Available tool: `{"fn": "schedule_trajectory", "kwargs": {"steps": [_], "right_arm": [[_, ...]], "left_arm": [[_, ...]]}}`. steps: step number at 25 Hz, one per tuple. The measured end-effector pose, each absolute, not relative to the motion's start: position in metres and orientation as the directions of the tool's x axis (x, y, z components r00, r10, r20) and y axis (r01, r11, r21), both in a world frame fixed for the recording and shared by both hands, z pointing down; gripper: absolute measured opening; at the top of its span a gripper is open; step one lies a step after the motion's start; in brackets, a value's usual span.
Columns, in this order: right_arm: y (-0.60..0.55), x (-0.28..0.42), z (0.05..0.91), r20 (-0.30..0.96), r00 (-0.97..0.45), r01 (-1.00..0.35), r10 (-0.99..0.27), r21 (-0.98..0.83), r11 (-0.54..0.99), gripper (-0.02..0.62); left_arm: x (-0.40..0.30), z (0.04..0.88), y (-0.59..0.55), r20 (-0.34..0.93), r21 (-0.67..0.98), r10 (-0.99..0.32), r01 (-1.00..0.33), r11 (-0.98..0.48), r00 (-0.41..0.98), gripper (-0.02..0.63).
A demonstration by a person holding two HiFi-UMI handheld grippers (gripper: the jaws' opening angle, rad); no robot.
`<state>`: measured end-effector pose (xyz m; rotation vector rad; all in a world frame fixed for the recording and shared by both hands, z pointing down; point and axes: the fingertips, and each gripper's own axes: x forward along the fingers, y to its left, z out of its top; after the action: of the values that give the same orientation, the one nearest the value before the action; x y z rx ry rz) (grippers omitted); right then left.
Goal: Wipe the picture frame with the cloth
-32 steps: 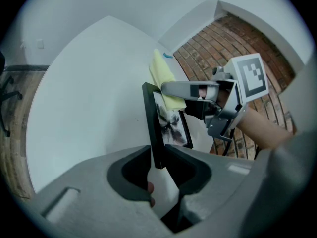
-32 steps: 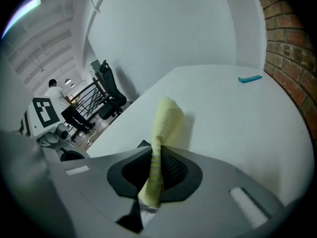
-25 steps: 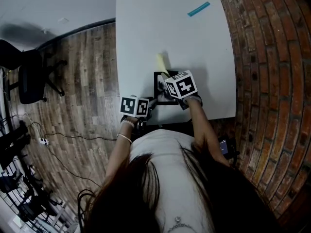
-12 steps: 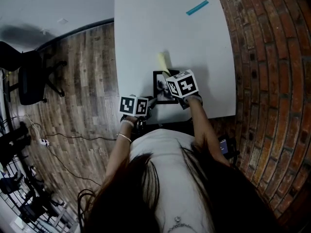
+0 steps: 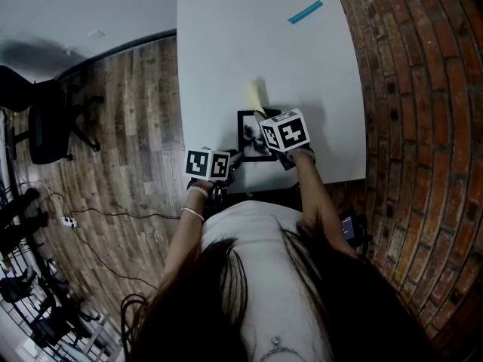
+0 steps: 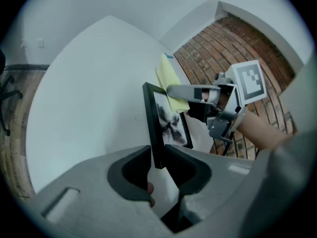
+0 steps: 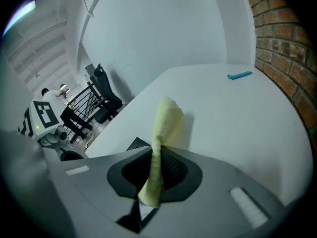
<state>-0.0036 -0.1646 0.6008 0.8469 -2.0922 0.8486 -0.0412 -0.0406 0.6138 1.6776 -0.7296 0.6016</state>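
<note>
A black rectangular picture frame (image 5: 253,136) sits on a white rectangular table (image 5: 226,51) by its near edge, its 7 o'clock corner between the jaws of the left gripper (image 5: 235,157). A yellow folded cloth (image 5: 252,95), at the frame's 12 o'clock, runs between the jaws of the right gripper (image 5: 260,119). A small teal strip (image 5: 305,12) lies well apart at 1 o'clock. A red brick wall (image 5: 423,127) stands at the table's 3 o'clock, and a black office chair (image 5: 45,119) at its 9 o'clock on a wooden plank floor (image 5: 136,202).

My right gripper (image 7: 157,156) has edged slightly to the right in the head view, carrying the cloth (image 5: 255,95) in its jaws with it, so a little more of the picture frame (image 5: 249,138) shows beside the marker cube.
</note>
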Motion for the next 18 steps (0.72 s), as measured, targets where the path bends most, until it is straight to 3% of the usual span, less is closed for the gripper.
{"fn": "schedule_trajectory", "kwargs": {"steps": [18], "right_arm": [[-0.1675,0.0068,0.6033,0.796,-0.52,-0.783,-0.31,-0.299,0.545,0.035]], "left_arm": [[-0.0415,0.6158,-0.043,0.726,0.654,-0.157,-0.742,-0.147,0.67,0.09]]}}
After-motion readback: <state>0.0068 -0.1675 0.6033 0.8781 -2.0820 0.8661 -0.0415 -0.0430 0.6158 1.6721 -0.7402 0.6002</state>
